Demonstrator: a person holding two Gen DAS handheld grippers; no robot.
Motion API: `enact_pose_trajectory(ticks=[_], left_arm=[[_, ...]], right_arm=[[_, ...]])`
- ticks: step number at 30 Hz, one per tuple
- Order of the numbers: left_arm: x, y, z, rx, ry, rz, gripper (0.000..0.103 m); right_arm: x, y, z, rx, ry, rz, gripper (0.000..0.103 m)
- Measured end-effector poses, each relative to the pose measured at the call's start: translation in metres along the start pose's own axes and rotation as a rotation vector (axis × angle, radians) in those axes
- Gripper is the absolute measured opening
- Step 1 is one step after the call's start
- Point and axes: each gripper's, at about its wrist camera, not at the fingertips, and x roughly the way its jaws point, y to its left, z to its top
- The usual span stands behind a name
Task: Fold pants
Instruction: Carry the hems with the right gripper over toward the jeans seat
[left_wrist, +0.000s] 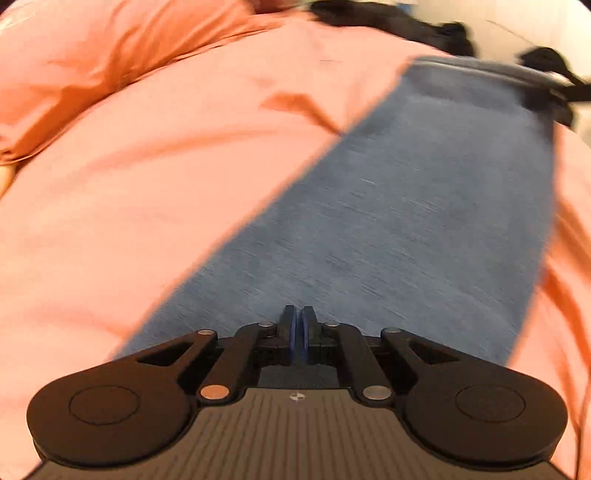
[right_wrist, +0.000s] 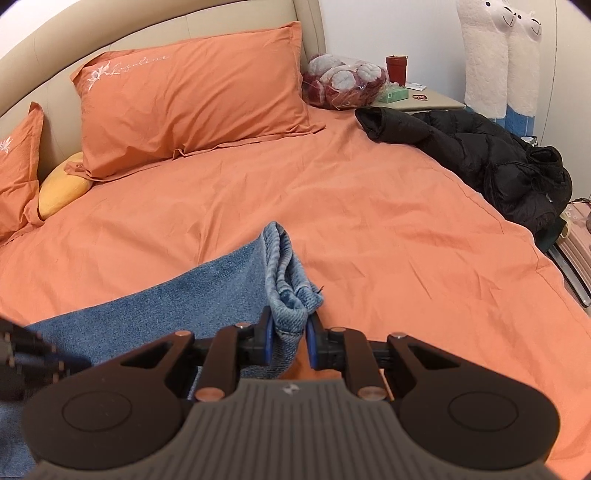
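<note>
Blue denim pants (left_wrist: 406, 221) lie stretched out on the orange bedsheet (left_wrist: 166, 203), running away from me in the blurred left wrist view. My left gripper (left_wrist: 298, 317) hovers over their near part, shut, its blue pads together with nothing visible between them. In the right wrist view the pants (right_wrist: 147, 306) stretch off to the left, and their bunched leg ends (right_wrist: 286, 280) stick up between the fingers. My right gripper (right_wrist: 290, 332) is shut on that bunch of denim. A blurred black shape (right_wrist: 26, 354) at the left edge looks like the other gripper.
Two orange pillows (right_wrist: 192, 99) and a yellow cushion (right_wrist: 62, 188) lie against the headboard. A black jacket (right_wrist: 480, 155) is heaped on the bed's right side. A nightstand (right_wrist: 424, 99) with small items, a bag of plush things (right_wrist: 343, 81) and a pink suitcase (right_wrist: 576, 251) stand beyond.
</note>
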Motion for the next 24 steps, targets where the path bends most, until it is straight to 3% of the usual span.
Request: enact_pose_trajectory(ticks=[7, 11, 16, 19, 24], left_arm=[[0.016, 0.012, 0.018, -0.093, 0.010, 0.079, 0.006], [-0.006, 0.003, 0.008, -0.034, -0.011, 0.079, 0.006], [-0.052, -0.004, -0.033, 0.026, -0.039, 0.004, 0.006], [-0.078, -0.001, -0.065, 0.052, -0.044, 0.011, 0.007], [-0.120, 0.019, -0.114, 0.011, -0.045, 0.049, 0.007]], right_arm=[[-0.012, 0.011, 0.005, -0.020, -0.028, 0.006, 0.012], [-0.035, 0.026, 0.015, -0.046, -0.057, 0.024, 0.012], [-0.082, 0.074, 0.024, -0.199, -0.140, 0.071, 0.012], [-0.112, 0.111, 0.024, -0.279, -0.172, 0.109, 0.010], [-0.148, 0.186, 0.011, -0.456, -0.212, 0.149, 0.010]])
